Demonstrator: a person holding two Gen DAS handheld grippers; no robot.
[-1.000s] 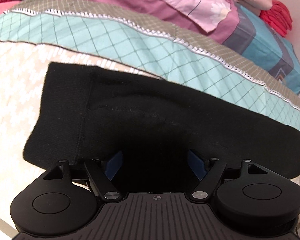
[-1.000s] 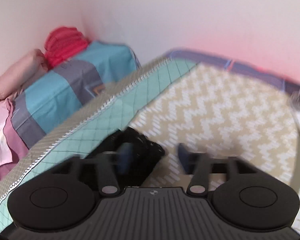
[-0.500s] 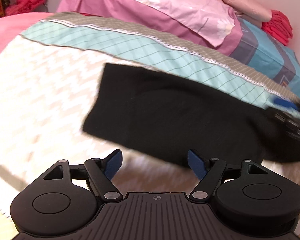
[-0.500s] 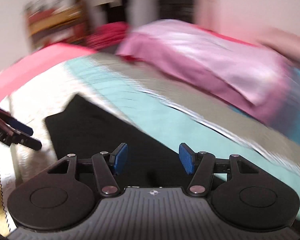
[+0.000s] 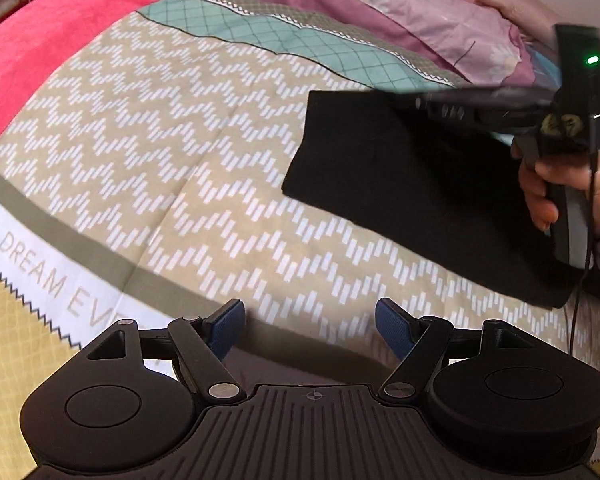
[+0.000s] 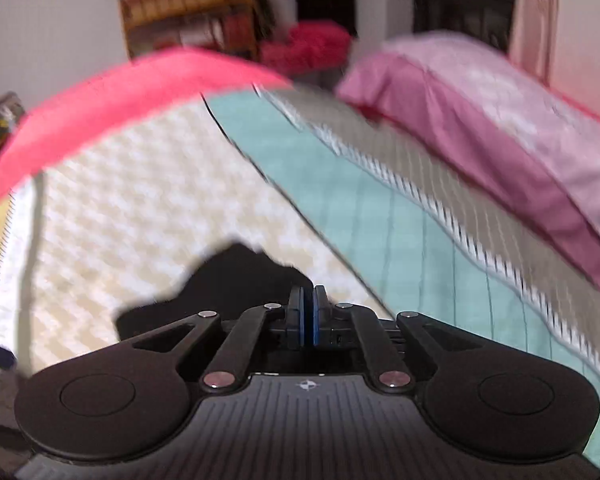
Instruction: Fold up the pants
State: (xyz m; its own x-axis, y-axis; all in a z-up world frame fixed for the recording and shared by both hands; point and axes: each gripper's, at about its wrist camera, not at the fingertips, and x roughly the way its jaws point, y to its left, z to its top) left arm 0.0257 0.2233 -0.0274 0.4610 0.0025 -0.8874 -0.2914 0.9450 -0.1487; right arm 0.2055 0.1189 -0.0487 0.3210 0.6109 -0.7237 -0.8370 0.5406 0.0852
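Note:
The black pants (image 5: 400, 184) lie folded flat on the zigzag bedspread (image 5: 160, 140), at the right in the left wrist view. My left gripper (image 5: 310, 320) is open and holds nothing, hovering over bare bedspread near the pants' front edge. A hand (image 5: 540, 188) holds my right gripper (image 5: 418, 102) over the pants' far edge. In the blurred right wrist view the right gripper (image 6: 307, 308) is closing, its blue pads pressed together on a pinch of the pants (image 6: 228, 280), which bunch up ahead of the fingertips.
A teal and grey band (image 5: 300, 36) crosses the bedspread behind the pants. Pink pillows (image 5: 420, 12) lie beyond it, and a red blanket (image 5: 40, 40) sits at the far left. A wooden shelf (image 6: 188, 12) stands past the bed.
My left gripper drew back off the pants toward the bed's front edge. My right gripper swung round over the far edge of the pants, rolled, and went from open to shut.

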